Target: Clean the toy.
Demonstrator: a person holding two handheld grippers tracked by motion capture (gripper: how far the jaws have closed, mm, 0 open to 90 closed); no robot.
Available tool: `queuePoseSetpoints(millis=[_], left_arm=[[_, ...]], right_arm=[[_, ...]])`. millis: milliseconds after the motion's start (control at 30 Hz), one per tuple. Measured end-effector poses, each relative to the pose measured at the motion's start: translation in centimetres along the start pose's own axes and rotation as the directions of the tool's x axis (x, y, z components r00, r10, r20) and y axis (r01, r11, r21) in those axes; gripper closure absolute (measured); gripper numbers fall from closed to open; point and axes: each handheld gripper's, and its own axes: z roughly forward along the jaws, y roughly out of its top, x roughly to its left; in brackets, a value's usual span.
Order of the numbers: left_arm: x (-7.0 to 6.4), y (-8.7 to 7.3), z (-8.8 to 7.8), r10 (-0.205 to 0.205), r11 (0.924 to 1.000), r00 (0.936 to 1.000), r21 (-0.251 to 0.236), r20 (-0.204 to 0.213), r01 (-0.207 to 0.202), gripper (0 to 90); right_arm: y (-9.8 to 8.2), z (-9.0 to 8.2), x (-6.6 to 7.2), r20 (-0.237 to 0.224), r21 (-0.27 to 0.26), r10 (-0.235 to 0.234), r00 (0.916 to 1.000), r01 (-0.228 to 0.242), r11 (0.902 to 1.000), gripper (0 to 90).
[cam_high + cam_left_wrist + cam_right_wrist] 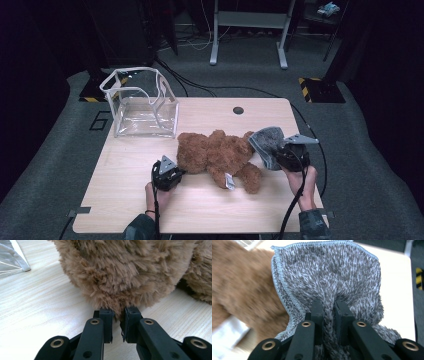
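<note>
Risk: left tongs (117,323) pinch only a fur tuft of the brown plush teddy bear (217,155) on the tabletop (130,170), may slip; right tongs (329,320) clamp the grey fluffy cloth (329,277) at bear's right.

Brown plush teddy bear (217,156) lies flat mid-table, head at 9 o'clock, legs toward 4, white tag by a leg. Grey fuzzy cloth (267,142) with stitched hem, bunched, raised just off bear's 3 o'clock side.
</note>
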Motion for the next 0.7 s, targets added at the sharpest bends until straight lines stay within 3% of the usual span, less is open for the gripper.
queuePoseSetpoints(millis=[133,267,433,567,700], left_arm=[[0.0,0.0,0.0,0.000,1.0000,1.0000,0.000,0.001,0.000,80.2],[0.0,0.0,0.0,0.001,1.0000,1.0000,0.000,-0.001,-0.001,80.1],[0.0,0.0,0.0,0.002,1.0000,1.0000,0.000,0.000,-0.002,79.7],[0.0,0.0,-0.1,0.002,1.0000,1.0000,-0.004,-0.002,-0.002,77.1],[0.0,0.0,-0.1,0.004,1.0000,1.0000,-0.004,-0.007,-0.004,69.5]], right_arm=[[2.3,-0.3,1.7,-0.043,-0.037,-0.040,0.9983,0.039,0.9986,79.8],[4.3,0.4,4.3,-0.099,-0.048,-0.086,0.9914,0.082,0.9955,79.7],[5.3,2.8,6.9,-0.133,-0.006,-0.137,0.9816,0.138,0.9904,79.7],[4.8,5.4,7.7,-0.132,0.059,-0.120,0.9840,0.129,0.9899,79.7],[4.4,6.2,7.3,-0.137,0.065,-0.102,0.9853,0.112,0.9916,79.8]])
